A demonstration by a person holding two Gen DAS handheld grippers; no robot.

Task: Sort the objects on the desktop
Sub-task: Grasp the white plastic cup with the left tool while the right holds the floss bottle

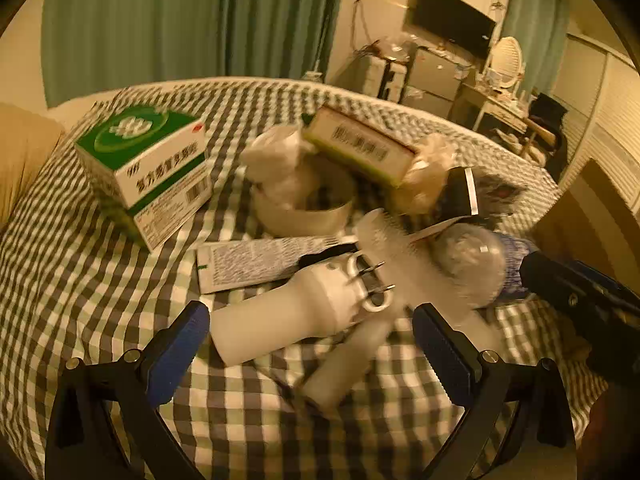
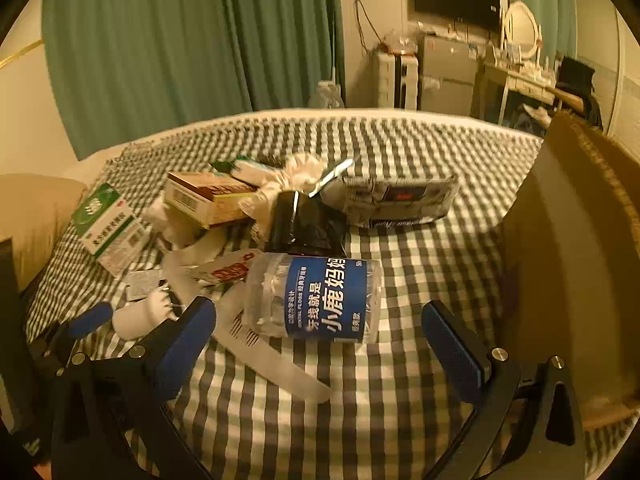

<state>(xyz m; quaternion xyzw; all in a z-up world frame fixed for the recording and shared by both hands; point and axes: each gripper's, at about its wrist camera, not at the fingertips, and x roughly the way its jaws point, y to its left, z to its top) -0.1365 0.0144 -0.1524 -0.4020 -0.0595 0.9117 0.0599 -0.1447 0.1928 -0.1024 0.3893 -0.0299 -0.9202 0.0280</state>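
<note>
A pile of small objects lies on a checked cloth (image 1: 80, 280). My left gripper (image 1: 312, 344) is open, its fingers either side of a white bottle (image 1: 276, 320) with small white-handled scissors (image 1: 370, 284) on it. A white comb (image 1: 360, 320) lies across them. My right gripper (image 2: 320, 336) is open around a clear floss jar with a blue label (image 2: 320, 300), which also shows in the left wrist view (image 1: 472, 264). Green-and-white medicine boxes (image 1: 148, 168) sit stacked at the left. A tan box (image 1: 360, 148), a black roll (image 2: 296, 220) and plastic bags lie further back.
A brown cardboard box (image 2: 572, 260) stands at the right edge of the cloth. A wrapped flat package (image 2: 396, 200) lies behind the jar. A printed leaflet (image 1: 256, 260) lies by the bottle. Green curtains, a TV and furniture are behind.
</note>
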